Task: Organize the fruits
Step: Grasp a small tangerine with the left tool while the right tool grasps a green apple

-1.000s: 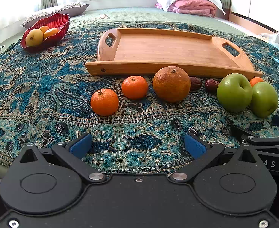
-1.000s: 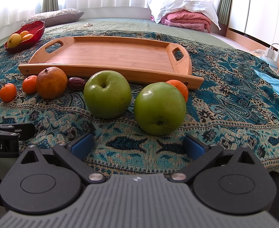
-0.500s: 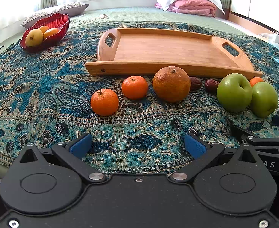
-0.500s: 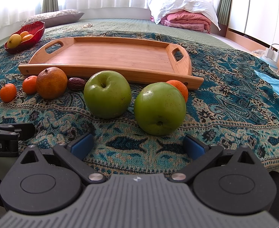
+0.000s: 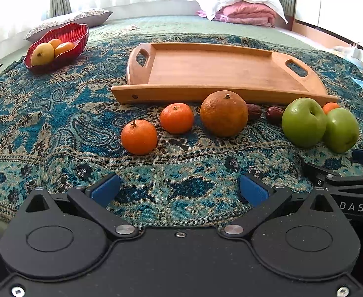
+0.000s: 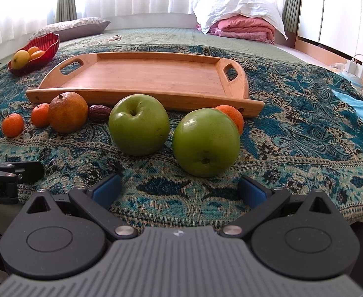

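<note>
An empty wooden tray (image 5: 218,71) (image 6: 151,74) lies on the patterned blanket. In front of it sits a row of fruit: two small mandarins (image 5: 139,137) (image 5: 177,118), a large brownish orange (image 5: 224,113) (image 6: 68,112), two dark dates (image 5: 253,111) (image 5: 274,112), two green apples (image 6: 139,124) (image 6: 206,142) and a third mandarin (image 6: 232,116) behind the right apple. My left gripper (image 5: 179,190) is open and empty, short of the mandarins. My right gripper (image 6: 180,191) is open and empty, just short of the right apple.
A red bowl (image 5: 66,34) (image 6: 45,43) with yellow and orange fruit stands at the back left. Pillows and a pink blanket (image 6: 246,28) lie at the far end of the bed. A charger and cable (image 6: 354,66) and blue cloth (image 6: 362,109) lie at right.
</note>
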Tool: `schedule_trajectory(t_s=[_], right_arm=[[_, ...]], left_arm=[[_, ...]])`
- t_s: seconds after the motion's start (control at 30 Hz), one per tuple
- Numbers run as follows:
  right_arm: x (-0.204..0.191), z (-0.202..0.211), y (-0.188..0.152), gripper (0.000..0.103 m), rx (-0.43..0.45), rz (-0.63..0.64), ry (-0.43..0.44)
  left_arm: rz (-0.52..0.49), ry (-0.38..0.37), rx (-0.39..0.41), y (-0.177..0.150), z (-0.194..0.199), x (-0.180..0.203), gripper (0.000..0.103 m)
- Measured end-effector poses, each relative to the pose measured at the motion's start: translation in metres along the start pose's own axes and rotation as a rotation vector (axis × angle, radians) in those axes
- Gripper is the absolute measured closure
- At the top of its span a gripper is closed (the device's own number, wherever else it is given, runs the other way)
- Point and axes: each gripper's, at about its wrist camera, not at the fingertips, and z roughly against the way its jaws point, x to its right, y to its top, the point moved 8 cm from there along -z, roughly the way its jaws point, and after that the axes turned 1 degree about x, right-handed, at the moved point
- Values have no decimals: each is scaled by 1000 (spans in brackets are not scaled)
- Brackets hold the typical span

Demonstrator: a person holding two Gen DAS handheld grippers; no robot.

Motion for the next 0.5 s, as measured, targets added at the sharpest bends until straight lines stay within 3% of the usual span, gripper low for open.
schedule_trajectory(t_s=[0.13,0.2,0.33,0.43,0.5], right_arm=[[-1,-2,-1,0,18,1,6],[-1,-1,0,0,30,10,14],[4,11,5,0,85,-22,20],[9,18,11,1,145,6,-23],[12,20,14,9,171,-1,-33]], left_arm=[[22,12,29,1,5,-3,3],[62,26,52,4,9,-8,17],[97,38,83,13,13,-23,26],[92,71,120,19,15,-32,35],[81,81,140,22,15,-34,41]])
